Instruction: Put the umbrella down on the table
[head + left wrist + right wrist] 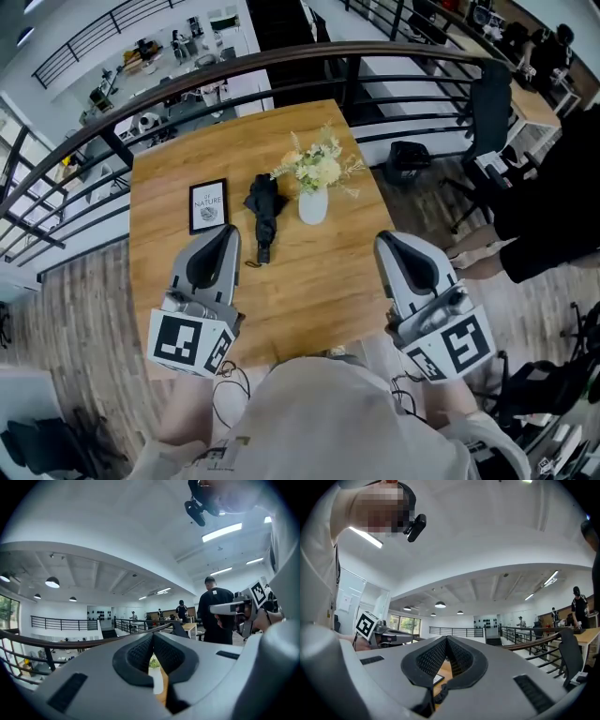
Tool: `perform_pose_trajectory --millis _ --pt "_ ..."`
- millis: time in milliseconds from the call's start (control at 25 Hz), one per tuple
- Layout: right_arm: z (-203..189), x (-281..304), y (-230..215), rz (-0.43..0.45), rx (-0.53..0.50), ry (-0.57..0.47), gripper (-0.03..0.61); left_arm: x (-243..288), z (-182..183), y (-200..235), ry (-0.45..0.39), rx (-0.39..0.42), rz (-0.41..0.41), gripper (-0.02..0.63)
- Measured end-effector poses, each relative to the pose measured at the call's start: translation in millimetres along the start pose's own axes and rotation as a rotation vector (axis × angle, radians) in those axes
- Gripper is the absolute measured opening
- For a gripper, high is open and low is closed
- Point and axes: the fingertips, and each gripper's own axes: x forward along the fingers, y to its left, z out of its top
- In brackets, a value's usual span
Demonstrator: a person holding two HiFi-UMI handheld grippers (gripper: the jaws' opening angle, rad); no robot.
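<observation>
Nearest the person, the left tongs (227, 232) and the right tongs (382, 240) hang over the near half of the desk (309, 281), both pointing toward 12 o'clock. Each gripper view shows its ribbed pads (139, 652) pressed together with nothing between them. The person's torso and the tongs' bodies cover the desk's near edge. Just past the left tongs' tip, at about 1 o'clock, the folded black umbrella (264, 214) lies flat on the wood, apart from both tongs. Its long axis runs 12 to 6: the slim handle end points to 6 o'clock, toward the person, and the bunched canopy points to 12. A thin cord at the handle is too small to make out. A picture frame (208, 205) sits at the umbrella's 9 o'clock and a white vase (313, 206) of flowers at its 3. In both gripper views the tongs' own shells block the umbrella. Beyond the desk runs a railing (281, 58).
</observation>
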Motion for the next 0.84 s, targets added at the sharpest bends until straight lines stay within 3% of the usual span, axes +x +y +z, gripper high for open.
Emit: perform_pose_trajectory --millis 200,360,560,840 --pt "-19 -4 -4 -0.008 0.031 0.047 0.026 -9 -23 -19 0.028 -0.032 -0.042 0.017" --pt "-31 -7 -8 -0.028 0.010 0.087 0.026 -13 -36 -27 0.051 0.026 -0.044 0.017" --pt "-38 -8 -14 -0.046 0.026 0.098 0.026 -13 -36 -20 0.051 -0.001 -0.032 0.017" --pt "-32 1 -10 0.010 0.107 0.078 0.026 -11 -25 -23 0.048 -0.025 -0.039 0.017"
